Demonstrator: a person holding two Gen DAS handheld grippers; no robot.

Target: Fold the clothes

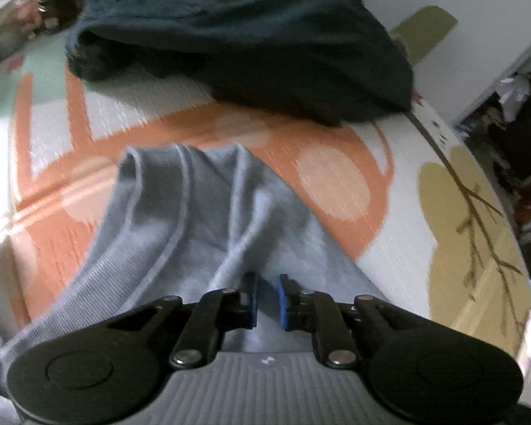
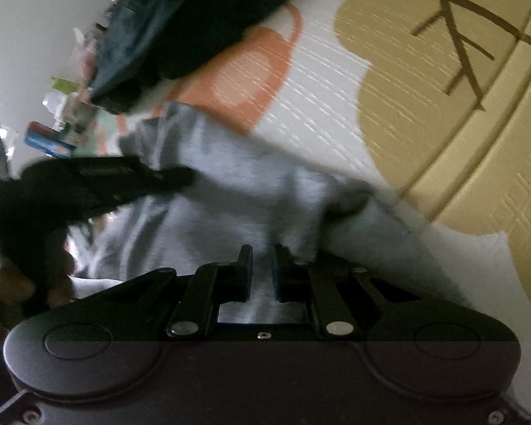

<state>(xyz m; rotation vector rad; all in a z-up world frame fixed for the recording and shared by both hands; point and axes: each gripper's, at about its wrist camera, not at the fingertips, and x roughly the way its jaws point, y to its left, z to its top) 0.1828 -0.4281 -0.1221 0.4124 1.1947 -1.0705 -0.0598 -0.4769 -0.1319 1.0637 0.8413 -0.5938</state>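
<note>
A grey-blue garment (image 1: 180, 212) with a ribbed hem lies bunched on a patterned mat (image 1: 400, 163). My left gripper (image 1: 268, 279) is shut on a raised fold of it, cloth pinched between the blue pads. In the right wrist view the same grey garment (image 2: 237, 184) spreads ahead, and my right gripper (image 2: 262, 251) is shut on its near edge, with cloth in the narrow slit between the fingers. The left gripper (image 2: 180, 179) reaches in from the left onto the cloth, a hand (image 2: 3, 283) behind it. A dark teal garment (image 1: 251, 28) (image 2: 180, 24) lies heaped beyond.
The mat (image 2: 442, 106) carries orange shapes and an olive tree print. Small clutter (image 1: 24, 17) lines the mat's far edge, also seen as boxes and packets (image 2: 60, 113). A shelf with items (image 1: 513, 106) stands off the mat's right side.
</note>
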